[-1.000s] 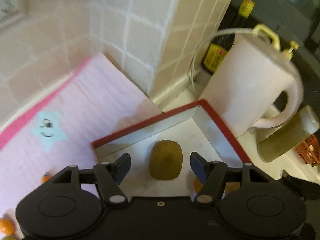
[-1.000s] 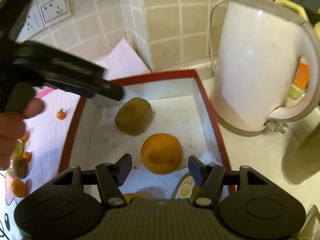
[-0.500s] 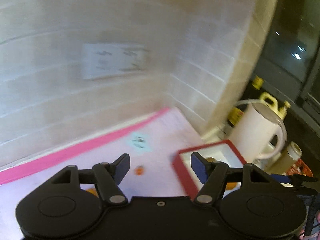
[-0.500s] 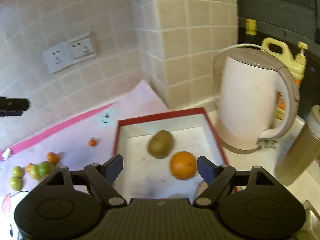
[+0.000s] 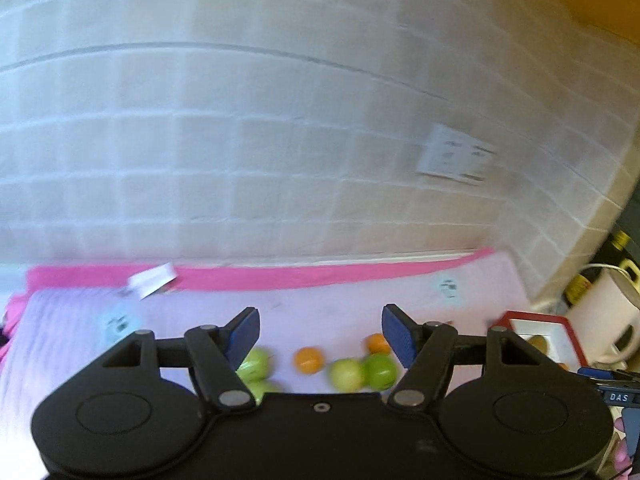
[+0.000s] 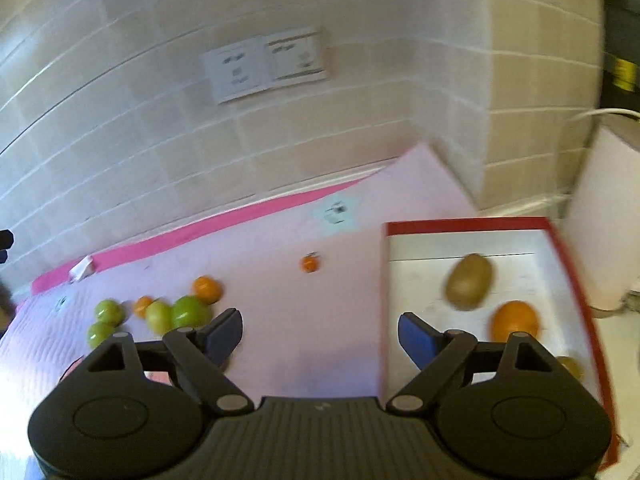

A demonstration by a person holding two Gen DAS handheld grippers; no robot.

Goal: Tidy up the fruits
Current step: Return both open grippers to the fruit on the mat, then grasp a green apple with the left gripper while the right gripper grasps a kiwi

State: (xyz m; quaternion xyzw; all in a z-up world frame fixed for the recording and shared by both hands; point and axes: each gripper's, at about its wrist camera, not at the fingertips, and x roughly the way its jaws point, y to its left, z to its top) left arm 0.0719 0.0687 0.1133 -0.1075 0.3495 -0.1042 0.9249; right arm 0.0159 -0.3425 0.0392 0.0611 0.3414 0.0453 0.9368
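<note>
Beige wall tiles [image 5: 280, 140] fill most of both views, with a double socket [image 6: 266, 62] at 12 o'clock in the right view and a pink mat [image 6: 300, 320] spread below. Both pictures are smeared by motion.

A second ago the left gripper [image 5: 320, 330] hung right over the red-rimmed tray [image 5: 538, 316] with the kiwi between its fingers; now it faces the mat, and the tray has shrunk to a small shape at 3 o'clock, beside the white kettle [image 5: 604, 320]. Its jaws stand apart, holding nothing. Beyond them lie green fruits [image 5: 380, 366] and small orange ones [image 5: 308, 360], loose on the mat and close together.

The right gripper [image 6: 320, 334] was low over the tray with the orange [image 6: 514, 320] just ahead of its fingers; now the view takes in mat and tray alike. Its jaws are opening, with nothing between them, only bare mat.

In the right view the tray [image 6: 468, 226] sits at 3 o'clock. Inside, the brown, oval kiwi [image 6: 469, 282] lies toward the far wall, and the round orange is just nearer, a little apart. At 9 o'clock a cluster of green fruits [image 6: 190, 312] and small orange ones [image 6: 207, 289] rests on the mat; one tiny orange fruit [image 6: 310, 263] lies alone near the middle.
</note>
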